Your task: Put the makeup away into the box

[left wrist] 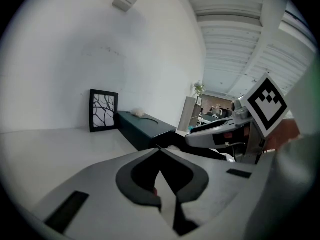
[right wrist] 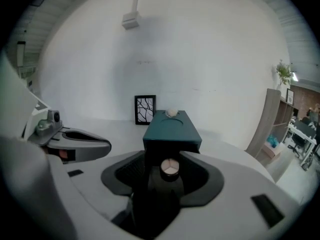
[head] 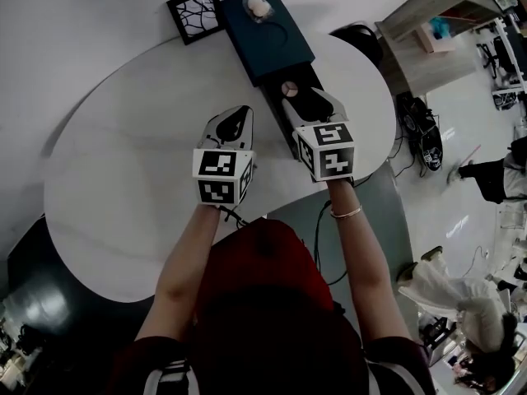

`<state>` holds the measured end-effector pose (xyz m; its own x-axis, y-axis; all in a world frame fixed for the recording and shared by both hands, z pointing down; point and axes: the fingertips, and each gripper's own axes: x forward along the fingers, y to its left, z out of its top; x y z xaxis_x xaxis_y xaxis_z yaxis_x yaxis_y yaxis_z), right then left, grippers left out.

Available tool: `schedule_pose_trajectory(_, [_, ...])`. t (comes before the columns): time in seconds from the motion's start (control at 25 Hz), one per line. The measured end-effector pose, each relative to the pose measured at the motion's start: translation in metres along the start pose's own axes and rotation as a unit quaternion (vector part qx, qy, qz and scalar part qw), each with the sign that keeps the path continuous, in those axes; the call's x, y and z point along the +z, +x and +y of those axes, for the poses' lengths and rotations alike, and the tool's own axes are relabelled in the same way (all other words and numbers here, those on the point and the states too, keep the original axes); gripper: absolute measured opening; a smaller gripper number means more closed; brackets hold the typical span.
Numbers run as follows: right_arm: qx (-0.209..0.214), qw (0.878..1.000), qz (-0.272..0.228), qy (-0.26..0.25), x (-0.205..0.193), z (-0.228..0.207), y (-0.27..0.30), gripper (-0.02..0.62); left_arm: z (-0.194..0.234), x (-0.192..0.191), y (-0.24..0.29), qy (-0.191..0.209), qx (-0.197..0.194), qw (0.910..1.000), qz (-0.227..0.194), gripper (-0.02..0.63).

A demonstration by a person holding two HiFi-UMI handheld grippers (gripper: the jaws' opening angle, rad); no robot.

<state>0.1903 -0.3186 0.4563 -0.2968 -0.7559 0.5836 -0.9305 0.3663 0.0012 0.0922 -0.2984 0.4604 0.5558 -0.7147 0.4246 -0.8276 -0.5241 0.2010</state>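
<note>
Hovering over the pulled-out drawer [right wrist: 152,199] of the box [head: 268,31], the right gripper [head: 308,105] has its jaws spread wide with nothing pressed between the pads. Seen along those jaws, the drawer runs through the gap between them. A round compact [right wrist: 169,168] lies in the drawer just past the fingertips, touching neither jaw. Straight ahead of this gripper is the box's closed top, with a small pale item [head: 258,6] resting at its far end. A framed picture [head: 195,13] stands just left of that end. The left gripper [head: 235,115] is beside the right one, over the bare table [head: 123,179] to the left of the drawer. Its jaws are closed tip to tip and hold nothing that can be made out.
</note>
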Motion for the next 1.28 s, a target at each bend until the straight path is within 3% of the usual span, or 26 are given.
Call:
schedule_pose_trajectory(0.2, [0.005, 0.999, -0.030, 0.028, 0.002, 0.004, -0.025, 0.217, -0.011, 0.006, -0.008, 0.014, -0.002, 0.9999, -0.007, 0.023])
schedule_pose_trajectory(0.4, [-0.012, 0.998, -0.059, 0.038, -0.001, 0.004, -0.048, 0.125, -0.020, 0.010, -0.016, 0.024, -0.003, 0.9996, -0.013, 0.023])
schedule_pose_trajectory(0.64, [-0.015, 0.996, -0.080, 0.048, -0.005, 0.009, -0.074, 0.079, -0.035, 0.014, -0.027, 0.038, -0.005, 0.9991, -0.020, 0.023])
schedule_pose_trajectory(1.28, [-0.029, 0.992, -0.105, 0.056, -0.027, 0.016, -0.125, 0.015, -0.063, 0.009, -0.063, 0.043, 0.003, 0.9986, -0.031, 0.022])
